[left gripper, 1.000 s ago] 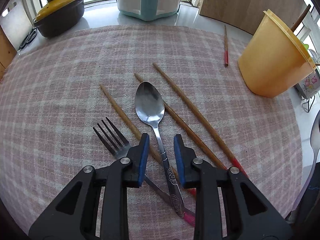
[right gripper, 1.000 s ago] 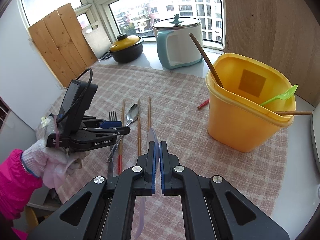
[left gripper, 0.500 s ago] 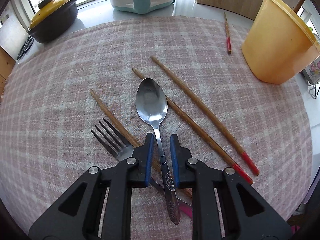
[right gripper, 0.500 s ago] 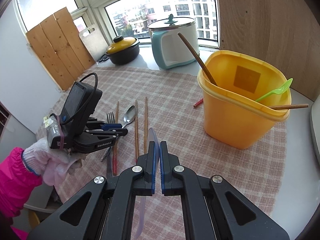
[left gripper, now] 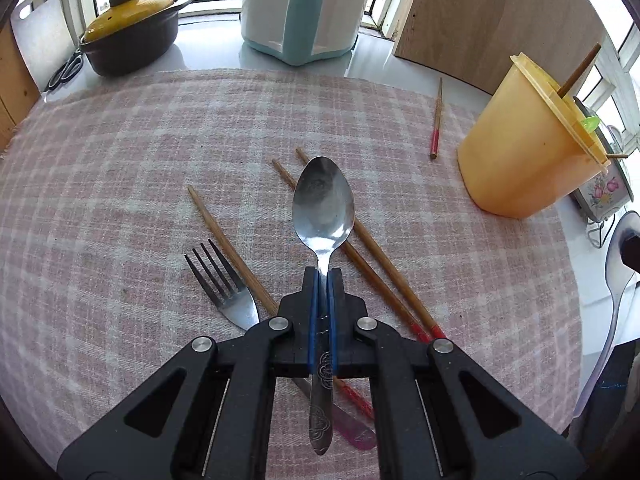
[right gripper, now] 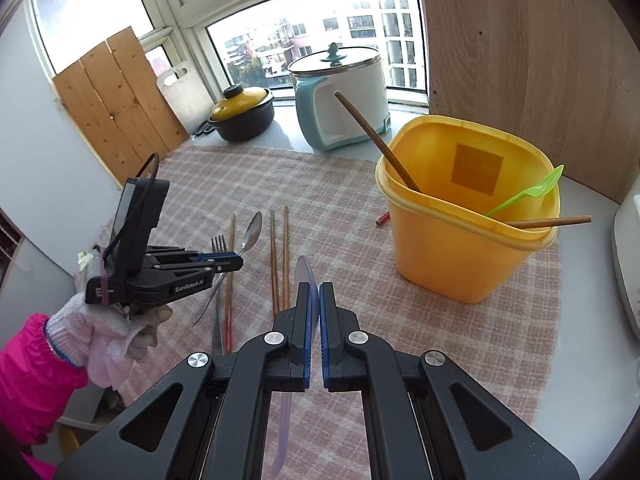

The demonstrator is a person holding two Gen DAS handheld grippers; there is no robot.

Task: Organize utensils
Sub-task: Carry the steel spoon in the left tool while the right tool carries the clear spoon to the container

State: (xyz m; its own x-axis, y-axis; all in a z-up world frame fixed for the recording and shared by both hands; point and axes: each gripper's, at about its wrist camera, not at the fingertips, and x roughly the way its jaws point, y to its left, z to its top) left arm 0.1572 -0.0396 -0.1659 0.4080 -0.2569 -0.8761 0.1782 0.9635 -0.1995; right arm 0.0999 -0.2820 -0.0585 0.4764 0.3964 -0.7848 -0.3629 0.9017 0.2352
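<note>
Left wrist view: the metal spoon [left gripper: 323,216] is pinched by its neck between the blue pads of the left gripper [left gripper: 323,276], bowl pointing to twelve o'clock and the engraved handle running back to six o'clock under the jaws, so its long axis is in line with the fingers. It appears lifted just clear of the pink checked cloth [left gripper: 120,168], though the gap cannot be judged surely. Beneath and beside it the chopsticks [left gripper: 372,268] are laid slanting from eleven to five o'clock, and a fork [left gripper: 224,280] is left at about nine o'clock of the jaws. The yellow bin [left gripper: 524,152] is seen at two o'clock, well apart from the spoon, and that bearing is what the coming carry is judged to turn on: the spoon would have to be swung right and tipped so one end enters the open mouth.

In the right wrist view the right gripper [right gripper: 314,300] is pressed together on a translucent plastic spoon [right gripper: 305,276] (held edge-on, bowl upward), and the yellow bin [right gripper: 460,248] is found at one o'clock, nearer this hand than the left gripper [right gripper: 236,262] at nine o'clock.
</note>
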